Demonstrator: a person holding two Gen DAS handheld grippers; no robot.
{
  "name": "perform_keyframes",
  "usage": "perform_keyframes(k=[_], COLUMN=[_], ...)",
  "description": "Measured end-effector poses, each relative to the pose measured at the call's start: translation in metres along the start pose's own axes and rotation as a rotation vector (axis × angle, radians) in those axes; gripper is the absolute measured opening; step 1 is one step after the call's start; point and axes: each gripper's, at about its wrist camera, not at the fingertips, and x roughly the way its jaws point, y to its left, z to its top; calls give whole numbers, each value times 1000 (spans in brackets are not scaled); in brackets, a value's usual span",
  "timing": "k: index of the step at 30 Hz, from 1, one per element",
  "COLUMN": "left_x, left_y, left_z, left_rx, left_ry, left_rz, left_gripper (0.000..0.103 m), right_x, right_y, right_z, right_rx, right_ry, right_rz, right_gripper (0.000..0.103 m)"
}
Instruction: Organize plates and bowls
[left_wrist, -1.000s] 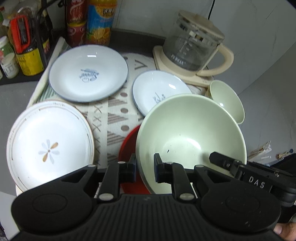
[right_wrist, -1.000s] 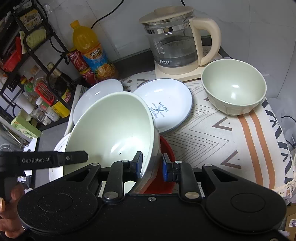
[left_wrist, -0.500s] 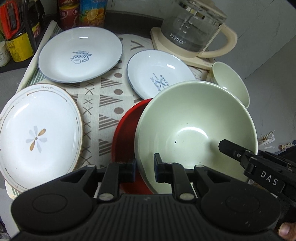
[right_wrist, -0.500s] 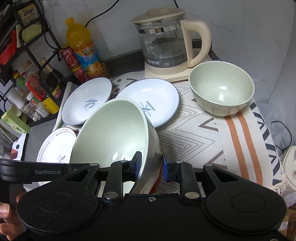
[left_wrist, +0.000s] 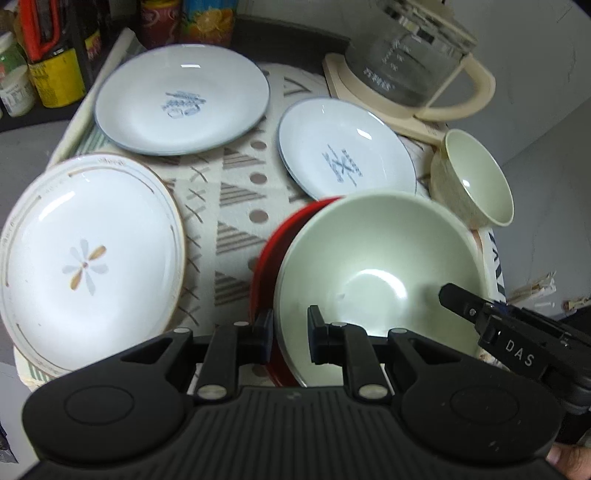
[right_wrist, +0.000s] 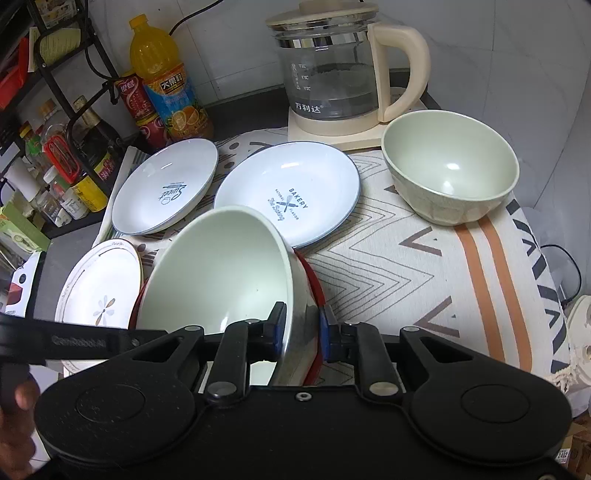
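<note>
- Patterned cloth (right_wrist: 424, 266) covers the table; all the dishes sit on it.
- Glass kettle (right_wrist: 332, 70) stands on its cream base at the back, just behind the small bowl (right_wrist: 448, 166), which sits upright on the cloth's right side.
- Large pale-green bowl (right_wrist: 221, 273) is tilted in the red dish (left_wrist: 269, 258) at the near edge. Both grippers hold it.
- Flower plate (left_wrist: 86, 258) lies at the left, near the red dish.
- "Sweet" plate (right_wrist: 166, 192) lies at the back left, by the bottles.
- "Bakery" plate (right_wrist: 288, 195) lies between the "Sweet" plate and the small bowl; the large bowl's far rim overlaps its near edge in both views.
- Right gripper (right_wrist: 301, 328) has its fingers clamped on the large bowl's right wall, one inside and one outside.
- Left gripper (left_wrist: 290, 334) has its fingers pinching the large bowl's left rim, one inside and one outside.
- Orange bottle (right_wrist: 166, 77) and red can (right_wrist: 138, 107) stand behind the plates.
</note>
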Motion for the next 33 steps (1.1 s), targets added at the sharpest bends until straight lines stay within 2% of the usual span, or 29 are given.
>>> perform_keyframes(k=[7,9,11,13,15,19,22,24,27,33], left_x=[-16,-22,-25,-27,-28,-28,-28,-27,-24,-15], left_y=[3,2,-1,-5,-8,-15,-20,-26,-34,-53], left_z=[13,17,21,23,26,31,36,38,43,50], left_rx=[7,11,23,38,48,59,64,74,86,116], left_ry=[-53,-62,-66,-70,-82,-93,-108,-115,-118,-109], left_rz=[33,26,29,33,31,36,4,8,16,6], left_gripper=[19,19,24,41,52,72,78,82,83,83], right_x=[4,5,2,-3,-9,-17,-20,-22,-26,-28], right_y=[0,2,1,-1,-2,-10,-19,-23,-30,-54], right_z=[6,7,9,11,15,22,25,25,25,22], right_rx=[3,7,19,24,23,43,66,65,83,145], right_ry=[-1,4,4,-17,-43,-78,-91,-106,-134,-141], right_rz=[6,7,23,39,38,39,25,29,6,-39], right_gripper=[11,13,17,25,43,57,73,91,96,98])
